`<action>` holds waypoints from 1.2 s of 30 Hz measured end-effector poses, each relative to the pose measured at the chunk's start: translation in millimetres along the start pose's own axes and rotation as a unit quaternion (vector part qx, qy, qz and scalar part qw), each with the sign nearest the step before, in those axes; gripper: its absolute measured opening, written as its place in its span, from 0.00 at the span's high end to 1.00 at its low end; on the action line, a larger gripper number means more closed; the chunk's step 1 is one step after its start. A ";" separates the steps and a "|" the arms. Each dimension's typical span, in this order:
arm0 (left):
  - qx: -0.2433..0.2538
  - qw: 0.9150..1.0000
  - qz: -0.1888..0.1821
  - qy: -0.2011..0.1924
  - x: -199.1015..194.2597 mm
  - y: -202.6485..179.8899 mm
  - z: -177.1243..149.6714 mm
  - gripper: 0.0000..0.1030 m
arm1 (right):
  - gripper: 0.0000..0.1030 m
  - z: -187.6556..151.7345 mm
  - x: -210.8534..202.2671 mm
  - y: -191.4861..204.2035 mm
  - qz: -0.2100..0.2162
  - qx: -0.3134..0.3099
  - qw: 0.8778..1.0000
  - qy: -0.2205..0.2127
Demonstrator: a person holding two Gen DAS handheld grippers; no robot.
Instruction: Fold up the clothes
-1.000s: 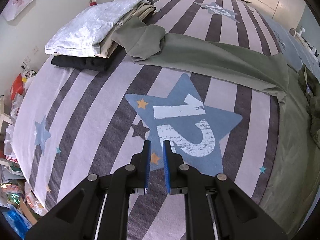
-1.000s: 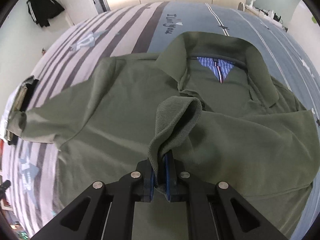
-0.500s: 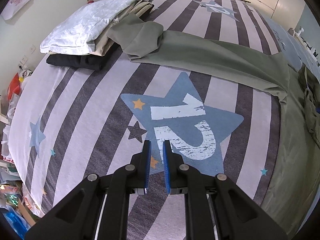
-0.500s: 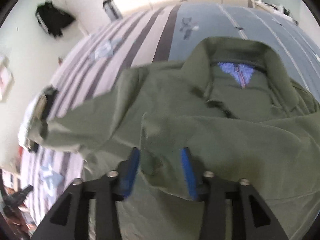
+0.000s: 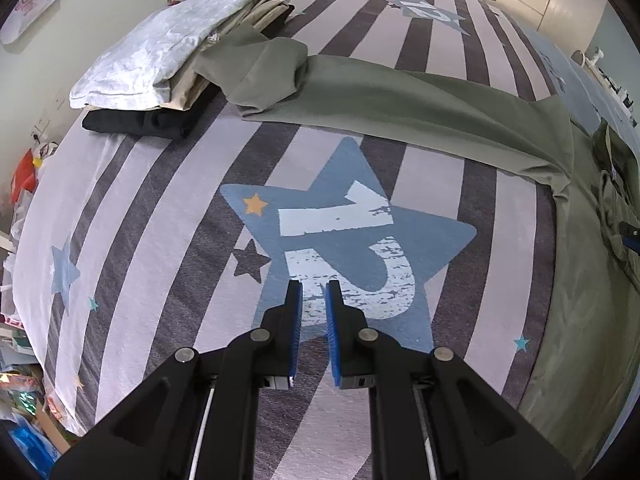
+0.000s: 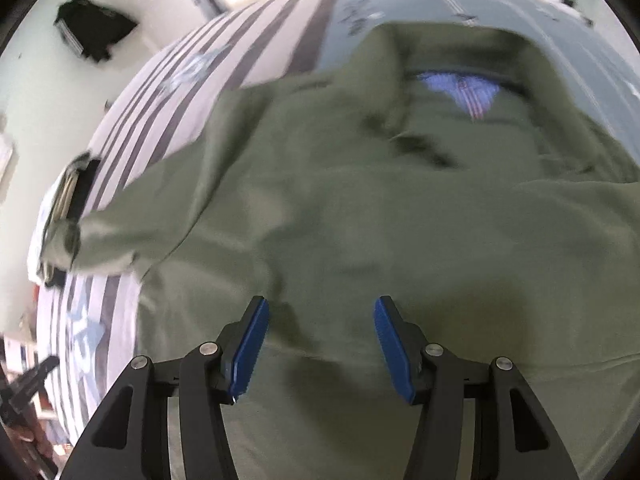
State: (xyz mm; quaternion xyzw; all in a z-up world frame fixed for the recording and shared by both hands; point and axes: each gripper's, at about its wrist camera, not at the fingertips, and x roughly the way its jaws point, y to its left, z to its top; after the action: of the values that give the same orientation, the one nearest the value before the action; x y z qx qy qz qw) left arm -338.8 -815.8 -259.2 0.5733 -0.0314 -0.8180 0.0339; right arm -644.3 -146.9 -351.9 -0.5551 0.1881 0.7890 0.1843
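Observation:
An olive green polo shirt (image 6: 360, 208) lies spread on the bed, its collar with a blue striped lining (image 6: 460, 88) at the far side. One sleeve (image 5: 400, 108) stretches left, with its cuff resting against a pile of folded clothes. My right gripper (image 6: 320, 340) is open and empty just above the shirt's body. My left gripper (image 5: 314, 308) is empty, its blue pads a narrow gap apart, above the blue star print on the bedsheet (image 5: 348, 232), short of the sleeve.
A pile of folded clothes (image 5: 172, 64), white over beige over black, sits at the bed's far left. The striped sheet (image 5: 140, 200) drops off at the left edge to clutter on the floor (image 5: 24, 400). A dark garment (image 6: 92, 32) hangs on the wall.
My right gripper has opened and let go of the shirt's sleeve fold, which now lies flat on the shirt. My left gripper has shifted slightly forward over the star.

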 end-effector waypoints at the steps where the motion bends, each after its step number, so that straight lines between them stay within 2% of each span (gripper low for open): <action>1: 0.000 1.000 0.000 0.000 -0.3 -1.1 0.6 0.91 | 0.48 -3.2 7.4 13.0 0.003 -0.016 1.000 0.011; 6: -0.002 1.000 0.004 -0.005 -3.2 -6.6 5.0 0.91 | 0.48 -9.2 9.8 28.0 0.017 -0.034 0.999 0.009; 9: -0.002 1.000 0.007 -0.006 -4.2 -10.4 6.8 0.91 | 0.48 -8.2 -4.0 19.0 0.020 -0.027 0.999 -0.006; 13: -0.005 1.000 0.009 -0.006 -5.5 -19.6 7.7 0.91 | 0.48 -5.8 -23.1 -6.3 -0.002 -0.006 0.999 -0.031; 15: -0.005 1.000 0.007 -0.006 -6.2 -26.4 7.9 0.91 | 0.48 -4.6 -25.0 -20.8 -0.007 0.003 1.000 -0.029; 20: 0.006 1.000 0.005 -0.007 -5.2 -54.7 10.3 0.91 | 0.48 -15.1 -37.4 -80.5 -0.065 0.037 0.997 -0.033; 23: 0.013 1.000 0.003 -0.009 -2.7 -73.9 13.2 0.91 | 0.48 -30.9 -57.7 -129.4 -0.101 0.092 0.990 -0.039; 31: 0.022 1.000 0.008 -0.008 4.0 -124.4 18.6 0.91 | 0.48 -88.2 -109.3 -264.2 -0.177 0.139 0.974 -0.033; 36: 0.035 0.999 0.015 -0.006 2.3 -156.1 17.7 0.91 | 0.48 -111.4 -120.6 -318.5 -0.219 0.153 0.964 -0.015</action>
State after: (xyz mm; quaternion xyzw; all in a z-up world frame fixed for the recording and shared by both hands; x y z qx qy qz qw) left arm -359.3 -660.4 -269.4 0.5684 -0.0687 -0.8194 0.0259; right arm -357.3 61.7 -302.1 -0.5359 0.1774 0.6998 0.4378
